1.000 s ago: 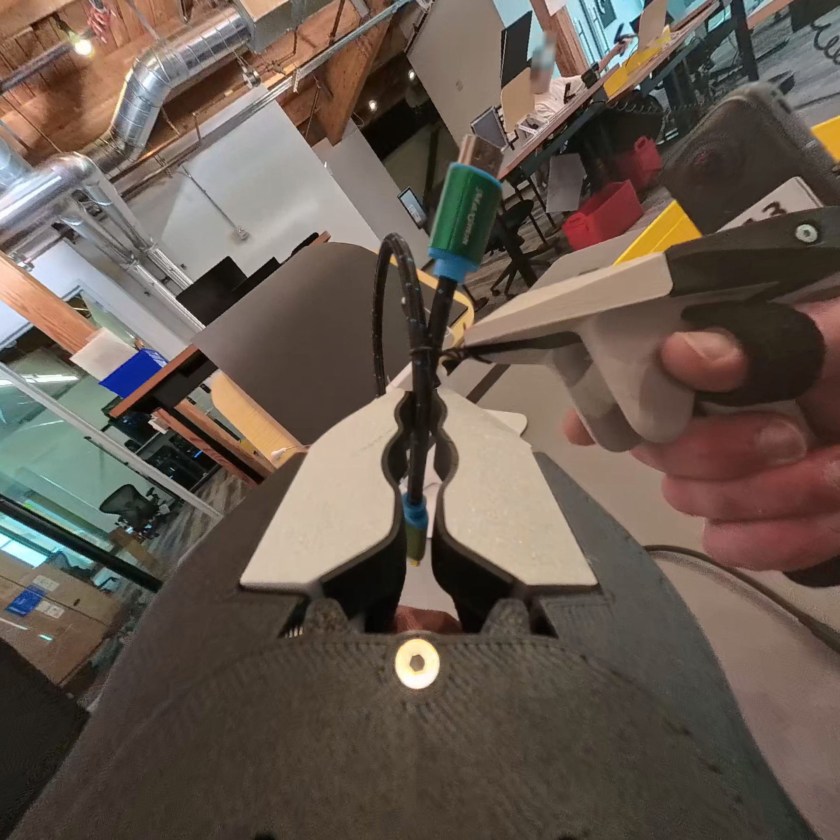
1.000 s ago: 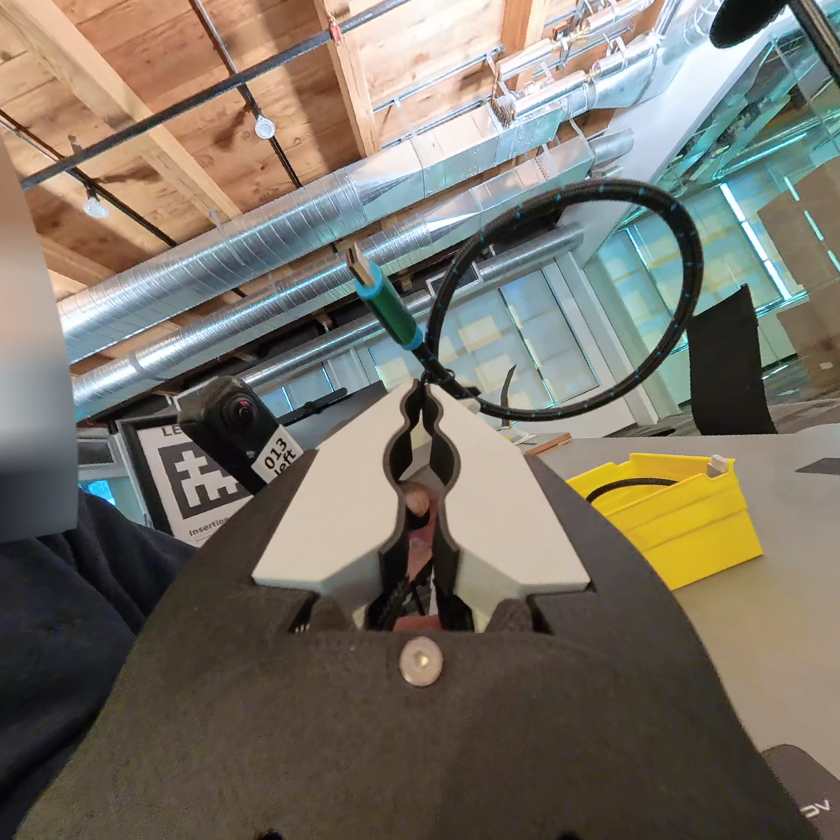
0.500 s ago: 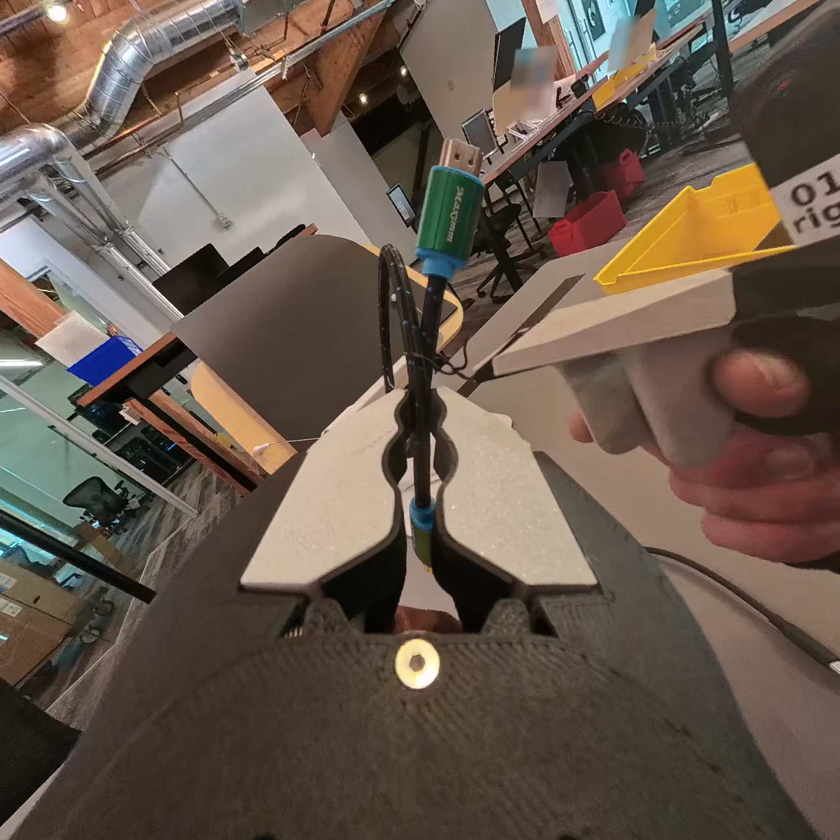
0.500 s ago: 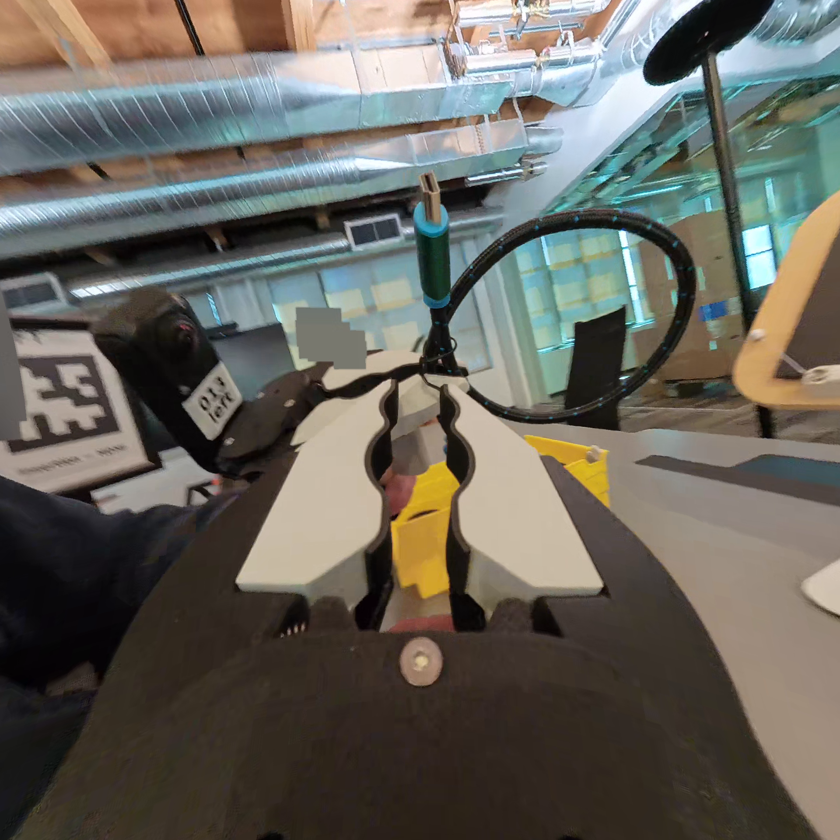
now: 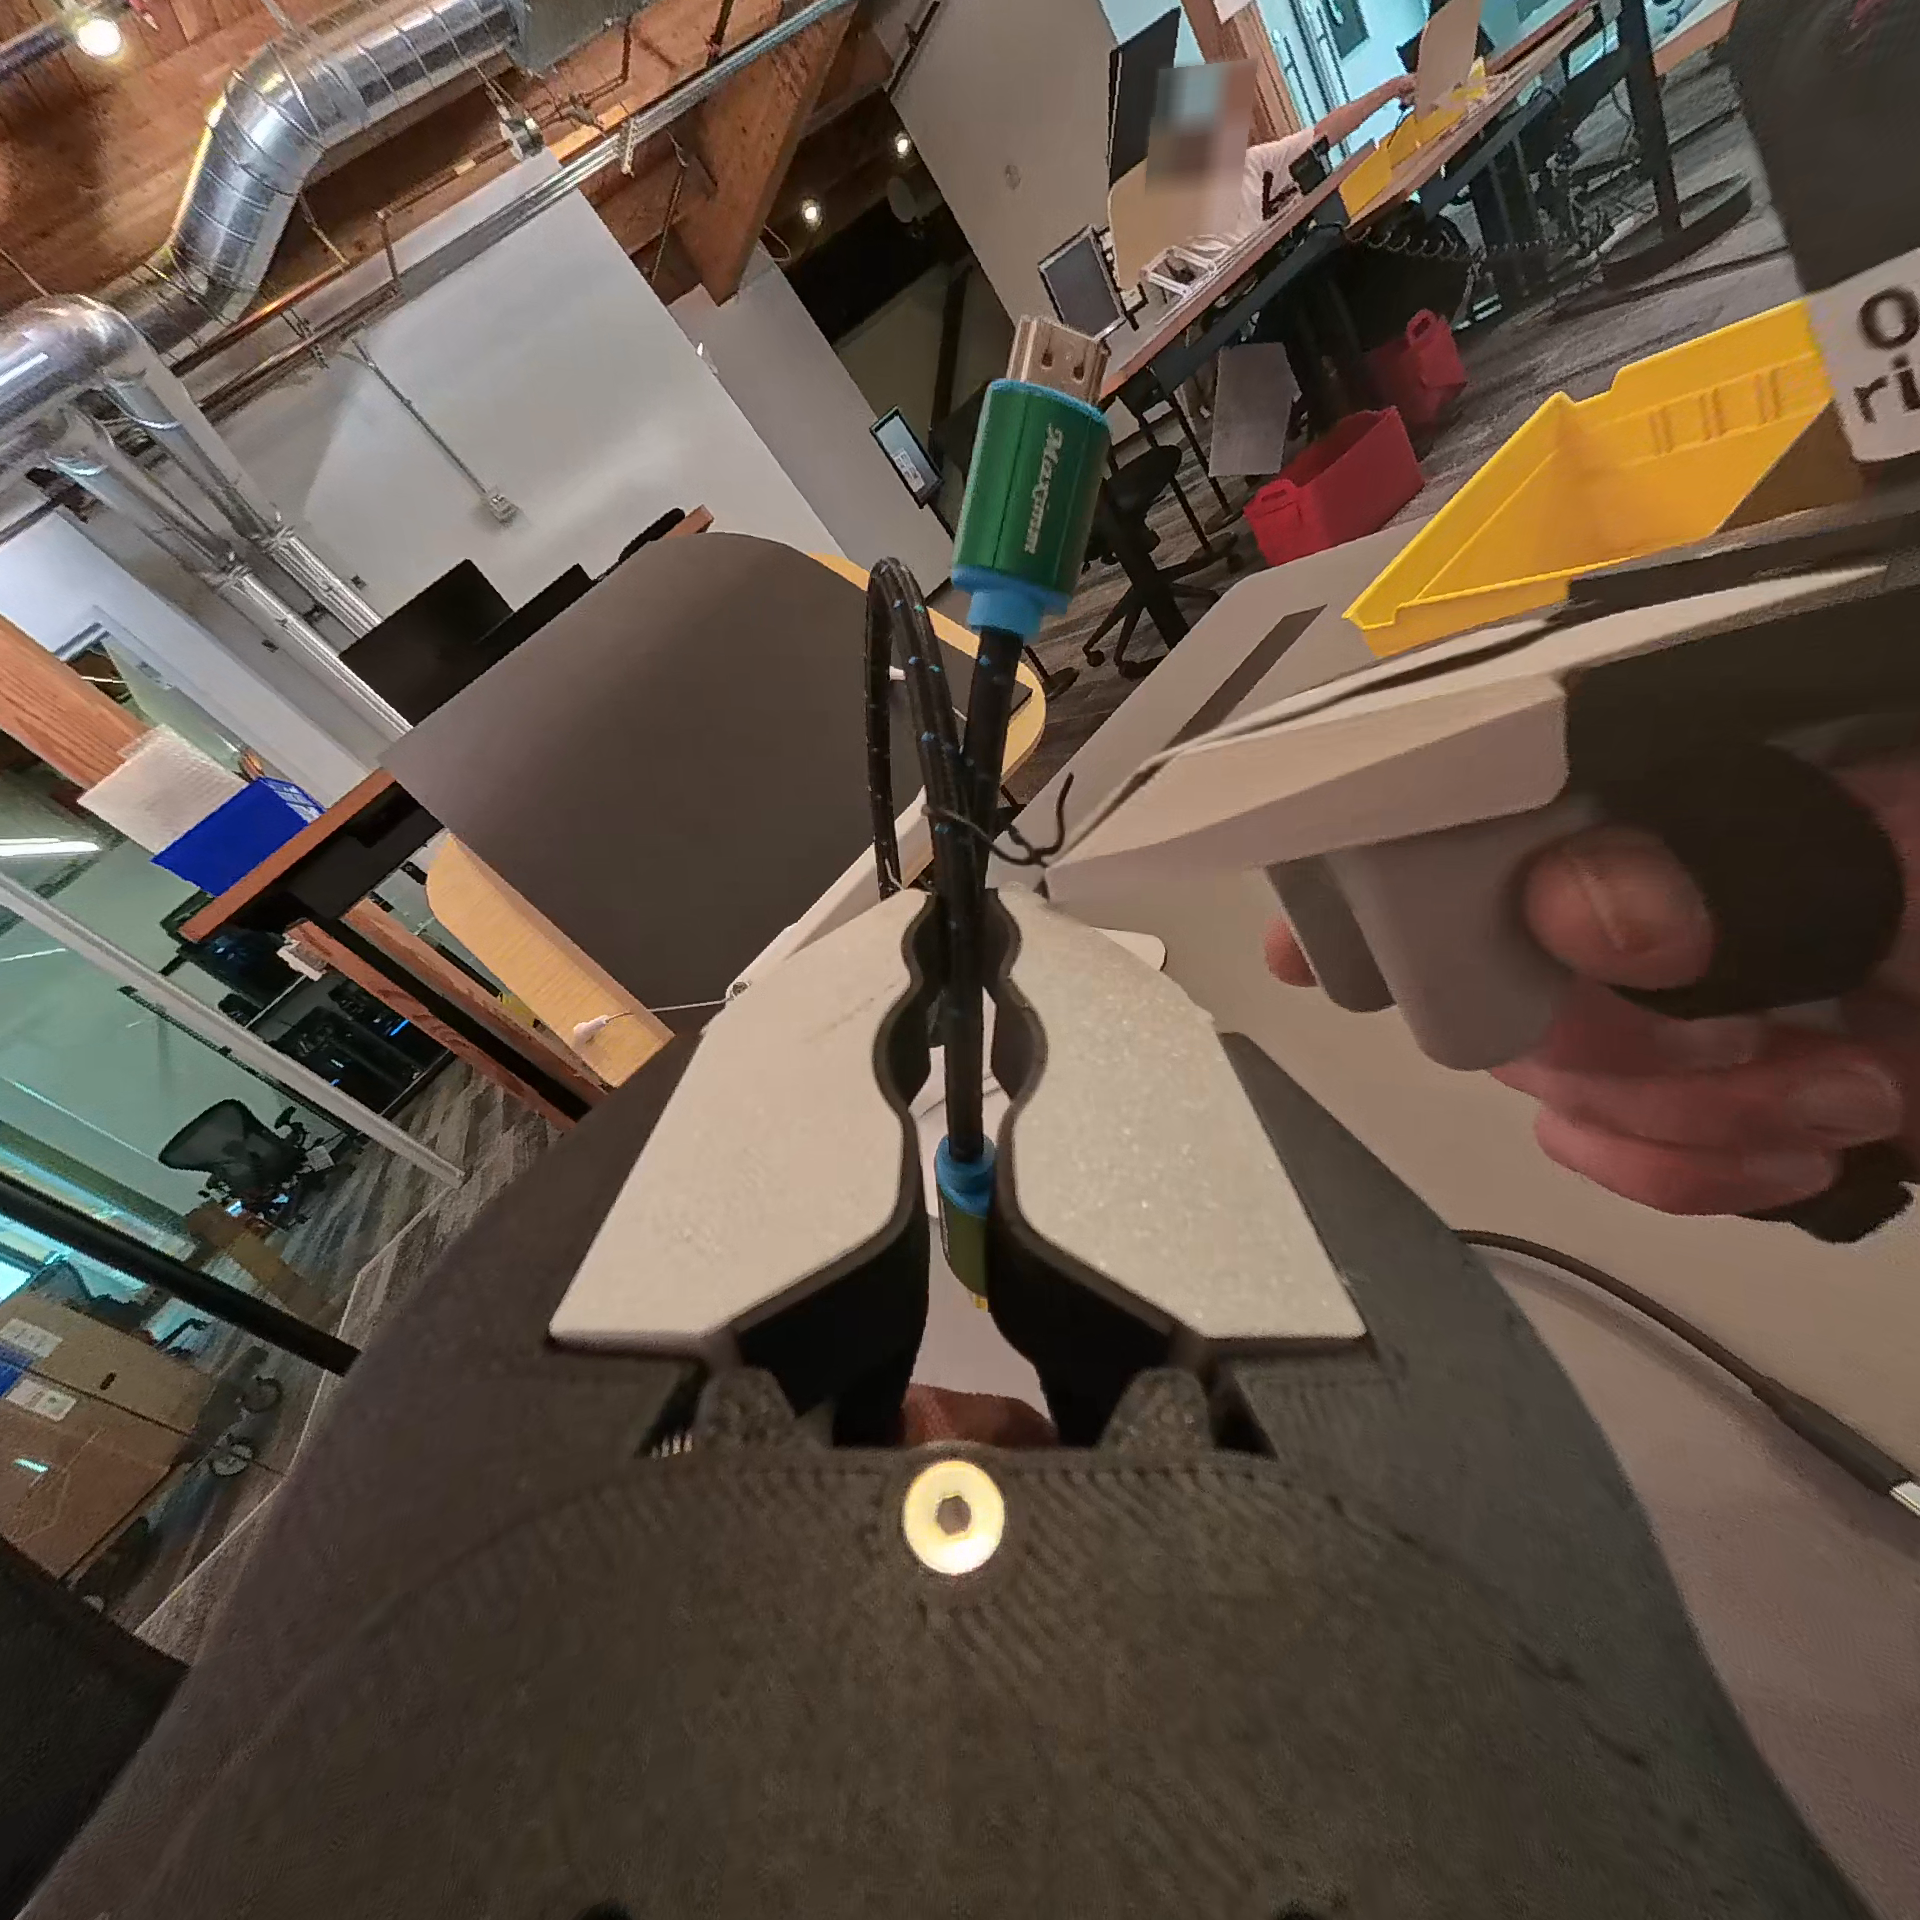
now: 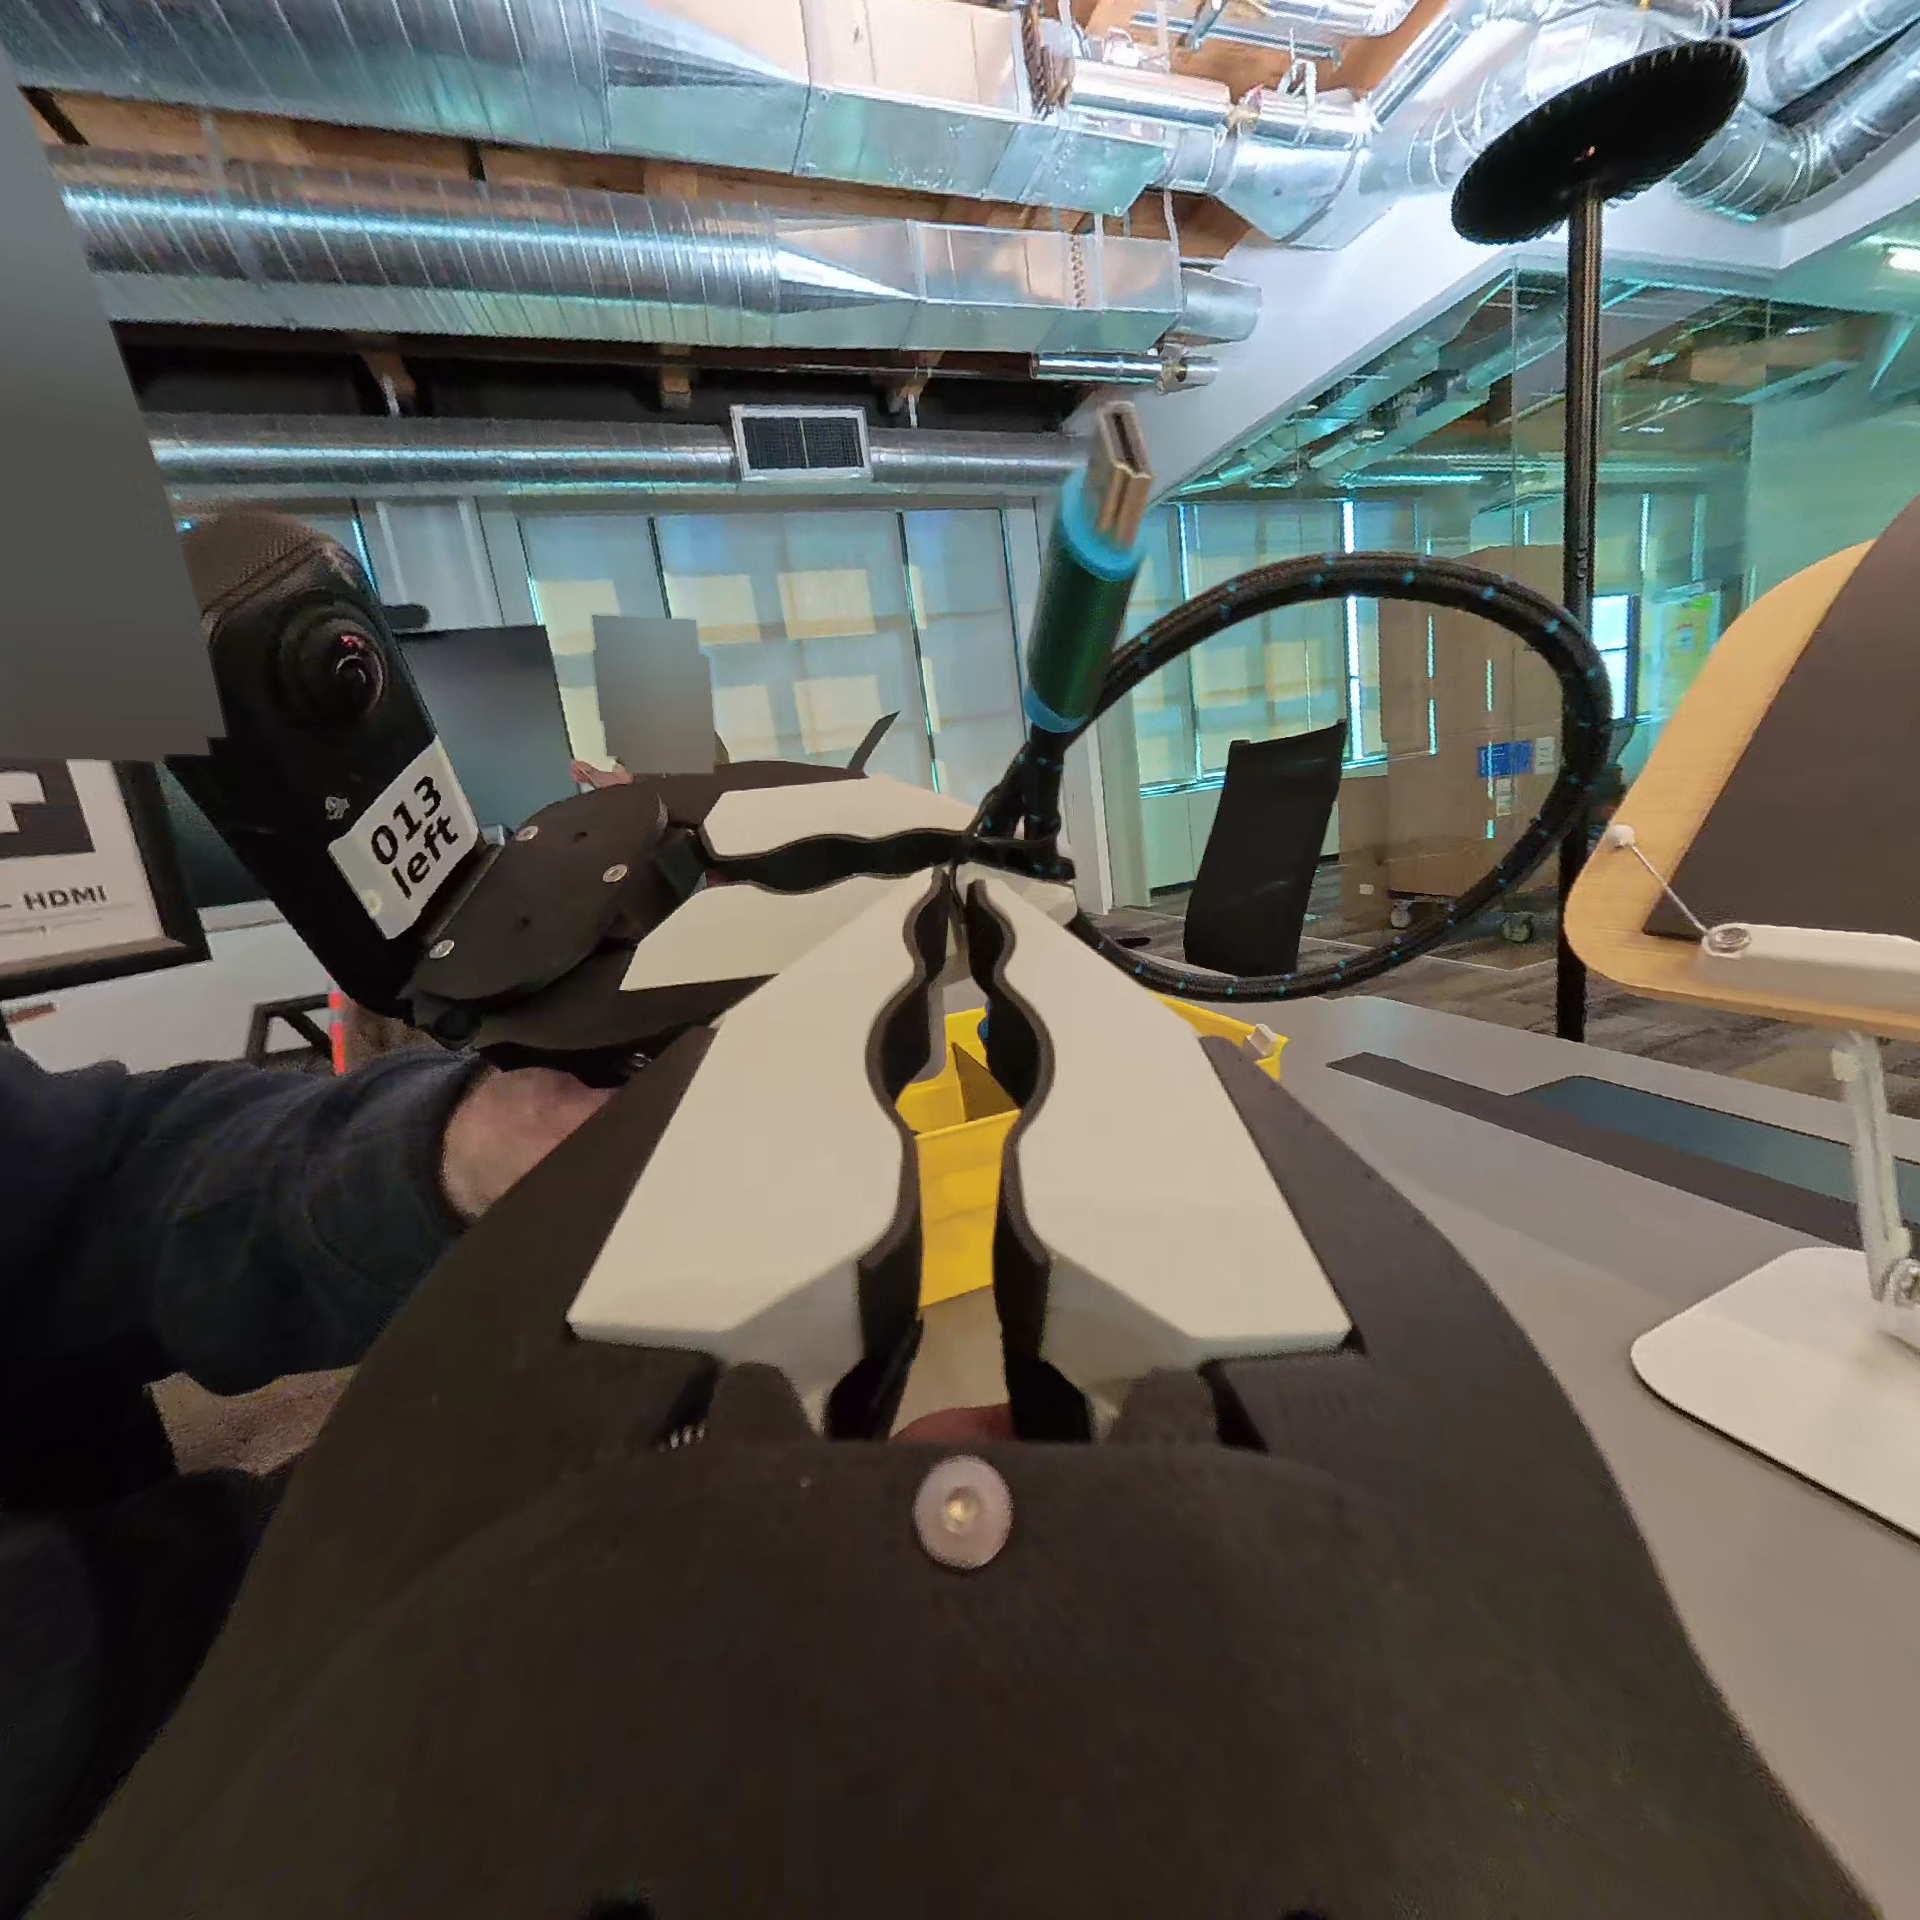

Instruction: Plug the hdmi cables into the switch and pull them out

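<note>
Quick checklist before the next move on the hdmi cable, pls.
1. Left gripper grip on HDMI cable: ok, jaws shut on it, lower plug between them.
2. Cable uncoiled: not ok, twist tie binds the loop.
3. Right gripper on the tie: cannot tell; its tips sit at it.
4. Green plug free: ok, clear above the jaws.
5. Switch located: not ok, in neither view.
</note>
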Demonstrator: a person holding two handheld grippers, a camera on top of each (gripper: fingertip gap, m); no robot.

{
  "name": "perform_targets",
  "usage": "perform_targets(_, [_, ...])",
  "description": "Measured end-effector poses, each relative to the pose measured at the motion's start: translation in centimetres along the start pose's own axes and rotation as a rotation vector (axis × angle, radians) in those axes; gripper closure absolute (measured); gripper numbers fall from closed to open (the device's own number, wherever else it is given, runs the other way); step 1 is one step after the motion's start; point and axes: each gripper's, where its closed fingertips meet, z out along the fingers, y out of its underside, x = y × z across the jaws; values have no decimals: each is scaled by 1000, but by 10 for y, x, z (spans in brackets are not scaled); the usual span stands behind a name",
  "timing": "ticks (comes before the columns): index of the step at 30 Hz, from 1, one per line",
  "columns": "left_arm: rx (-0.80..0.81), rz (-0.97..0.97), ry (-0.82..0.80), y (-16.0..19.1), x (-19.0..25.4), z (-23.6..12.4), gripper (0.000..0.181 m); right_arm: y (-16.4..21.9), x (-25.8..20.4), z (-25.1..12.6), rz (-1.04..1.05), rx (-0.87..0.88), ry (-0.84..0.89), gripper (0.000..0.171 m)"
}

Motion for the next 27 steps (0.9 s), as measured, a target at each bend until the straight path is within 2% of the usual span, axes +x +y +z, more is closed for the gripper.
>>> perform_targets(10, [-39, 69, -37, 7, 0, 2, 175, -4, -7, -1, 54, -29, -6, 171])
perform_targets(16, [-42, 144, -51, 6, -1, 1, 175, -27, -7, -9, 40, -22, 21, 171])
perform_targets(22, [-23, 69, -60, 0, -12, -3, 175, -29, 15, -25, 52, -24, 56, 171])
perform_targets(27, [22, -72, -46, -5, -34, -7, 175, -20, 50, -44, 48, -65, 162, 171])
